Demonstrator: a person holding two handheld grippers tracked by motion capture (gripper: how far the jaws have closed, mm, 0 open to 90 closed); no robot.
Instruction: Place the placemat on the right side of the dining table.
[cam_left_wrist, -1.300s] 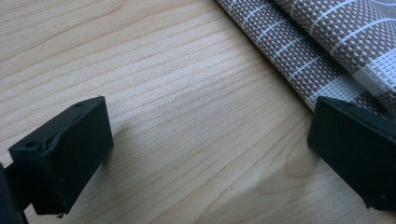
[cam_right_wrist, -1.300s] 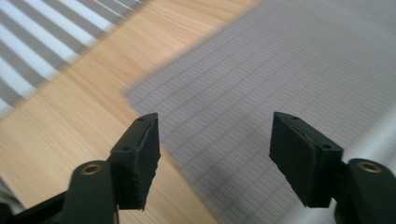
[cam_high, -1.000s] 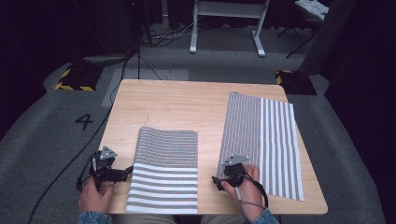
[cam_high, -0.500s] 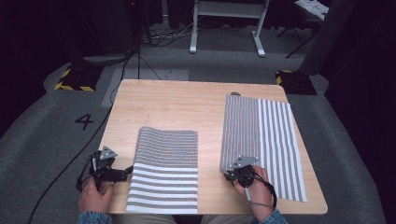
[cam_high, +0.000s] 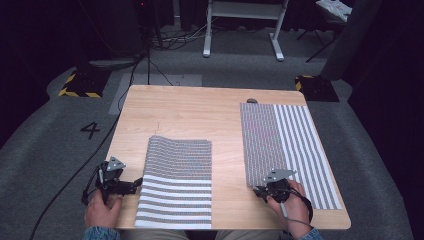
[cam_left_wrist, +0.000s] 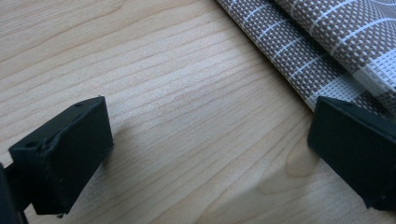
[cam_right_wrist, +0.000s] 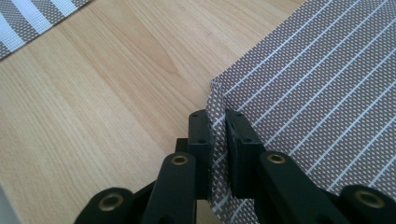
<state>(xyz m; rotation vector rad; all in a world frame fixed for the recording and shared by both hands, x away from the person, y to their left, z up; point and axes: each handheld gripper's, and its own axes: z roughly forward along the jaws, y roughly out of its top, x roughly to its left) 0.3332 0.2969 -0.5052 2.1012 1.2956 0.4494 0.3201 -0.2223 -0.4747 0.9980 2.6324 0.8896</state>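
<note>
Right claw (cam_right_wrist: 218, 140) just closed, now clamped on near-left corner of right striped placemat (cam_high: 290, 145), corner edge pinched upright. Left claw (cam_left_wrist: 205, 154) apart, beside folded placemat (cam_high: 177, 180) left of it on surface (cam_high: 200, 110). Grasp secured; fold likely next.

The table (cam_high: 200, 120) is looked down on from above its near edge, facing forward, from well back. The left gripper (cam_left_wrist: 205, 154) is followed close to the wood, a folded mat (cam_left_wrist: 327, 51) just beyond one jaw. The right gripper (cam_right_wrist: 217, 140) is followed closely too; both mats are shared with the high view.
</note>
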